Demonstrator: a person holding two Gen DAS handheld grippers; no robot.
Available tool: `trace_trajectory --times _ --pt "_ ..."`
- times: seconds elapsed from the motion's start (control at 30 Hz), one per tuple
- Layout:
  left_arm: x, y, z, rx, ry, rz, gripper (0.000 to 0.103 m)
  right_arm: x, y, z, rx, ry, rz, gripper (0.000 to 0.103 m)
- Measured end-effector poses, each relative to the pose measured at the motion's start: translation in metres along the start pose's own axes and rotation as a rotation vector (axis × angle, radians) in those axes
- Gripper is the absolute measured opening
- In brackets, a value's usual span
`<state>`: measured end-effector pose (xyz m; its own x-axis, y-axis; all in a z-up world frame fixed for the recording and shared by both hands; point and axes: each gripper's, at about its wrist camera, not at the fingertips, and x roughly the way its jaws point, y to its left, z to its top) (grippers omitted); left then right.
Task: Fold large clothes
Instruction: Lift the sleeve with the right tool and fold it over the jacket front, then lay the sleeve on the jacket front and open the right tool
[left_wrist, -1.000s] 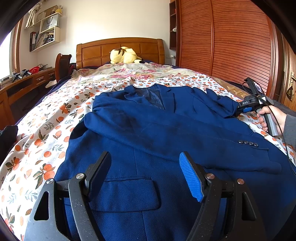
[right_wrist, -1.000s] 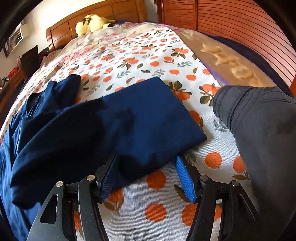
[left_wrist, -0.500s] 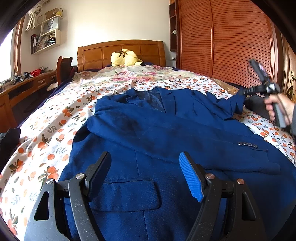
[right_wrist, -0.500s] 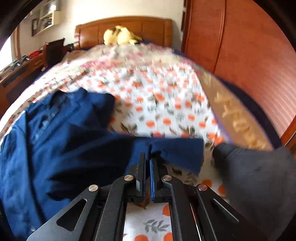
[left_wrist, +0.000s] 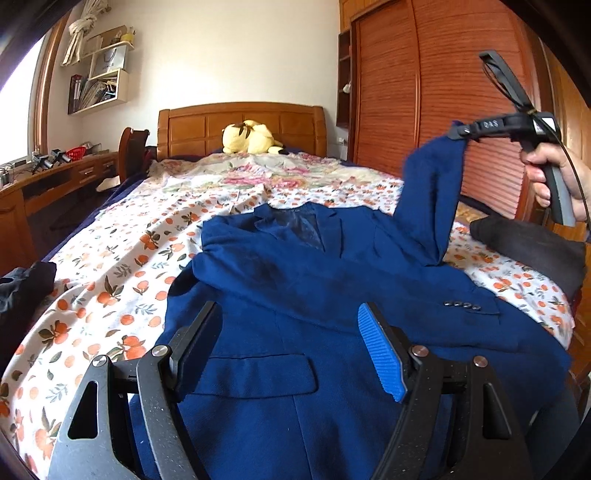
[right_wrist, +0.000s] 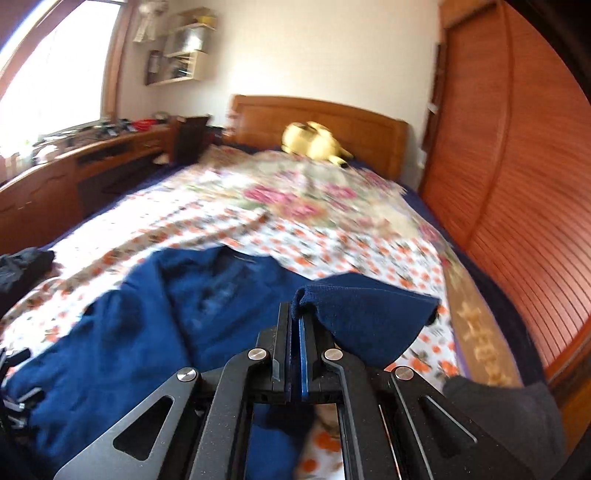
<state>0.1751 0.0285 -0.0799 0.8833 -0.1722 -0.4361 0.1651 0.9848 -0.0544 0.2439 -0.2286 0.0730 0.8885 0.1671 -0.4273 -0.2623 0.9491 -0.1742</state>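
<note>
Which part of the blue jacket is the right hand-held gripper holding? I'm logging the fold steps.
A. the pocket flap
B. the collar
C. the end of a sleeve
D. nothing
C: the right hand-held gripper is shut on the sleeve end, lifted above the blue jacket on the bed.

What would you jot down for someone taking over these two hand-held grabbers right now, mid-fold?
Right gripper: fingers shut on the cuff end of the dark blue suit jacket's sleeve, held up above the bed.
Left gripper: open, empty, hovering over the jacket's lower front near the pocket flap.
Dark blue suit jacket: lying front up on the orange-print bedsheet, collar toward the wooden headboard.
Done: the other sleeve already lies folded across the chest.
Left: probably lay the raised sleeve across too, then fold the body.
</note>
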Motion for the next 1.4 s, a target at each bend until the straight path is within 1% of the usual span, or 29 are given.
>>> trace_trajectory --times 0.17,0.23,0.33,0.4,0.47,0.53,0.57,0.6,0.63,0.67,0.87,1.2,1.3,1.4 --pt "-0.019 0.008 0.002 -0.006 -0.025 0.021 0.077 -0.028 0.049 -0.008 -0.064 -0.019 0.109 0.003" --pt "-0.025 0.011 0.002 -0.007 -0.036 0.013 0.08 -0.036 0.062 -0.014 -0.078 -0.014 0.145 0.003" --pt "-0.034 0.018 0.003 -0.017 -0.068 0.006 0.08 -0.038 0.075 -0.021 -0.082 0.029 0.151 0.003" --pt "-0.038 0.02 0.002 -0.017 -0.08 0.009 0.08 -0.044 0.082 -0.024 -0.074 0.058 0.182 0.003" --pt "-0.037 0.021 0.001 -0.008 -0.079 0.018 0.08 -0.05 0.087 -0.022 -0.091 0.059 0.174 0.011" --pt "-0.034 0.02 0.001 0.002 -0.074 0.014 0.08 -0.055 0.085 -0.018 -0.103 0.038 0.201 0.028" --pt "-0.033 0.02 0.0 0.007 -0.069 0.012 0.08 -0.057 0.083 -0.016 -0.107 0.031 0.217 0.032" --pt "-0.031 0.019 -0.001 0.011 -0.064 0.01 0.08 -0.06 0.082 -0.016 -0.111 0.025 0.218 0.039" --pt "-0.031 0.018 -0.001 0.011 -0.062 0.007 0.08 -0.058 0.079 -0.014 -0.114 0.023 0.214 0.041" --pt "-0.029 0.017 -0.001 0.01 -0.058 -0.003 0.08 -0.054 0.073 -0.016 -0.114 0.025 0.214 0.042" --pt "-0.025 0.011 -0.001 0.013 -0.037 -0.042 0.08 -0.03 0.068 -0.035 -0.077 0.081 0.185 0.042" --pt "-0.009 -0.014 0.002 0.012 -0.001 -0.095 0.08 -0.003 0.024 -0.09 0.077 0.157 0.138 0.042" --pt "-0.003 -0.027 0.001 0.043 0.01 -0.087 0.08 0.006 0.019 -0.104 0.103 0.168 0.113 0.053" --pt "0.01 -0.038 0.003 0.071 0.06 -0.084 0.08 0.017 0.016 -0.117 0.126 0.185 0.086 0.06"
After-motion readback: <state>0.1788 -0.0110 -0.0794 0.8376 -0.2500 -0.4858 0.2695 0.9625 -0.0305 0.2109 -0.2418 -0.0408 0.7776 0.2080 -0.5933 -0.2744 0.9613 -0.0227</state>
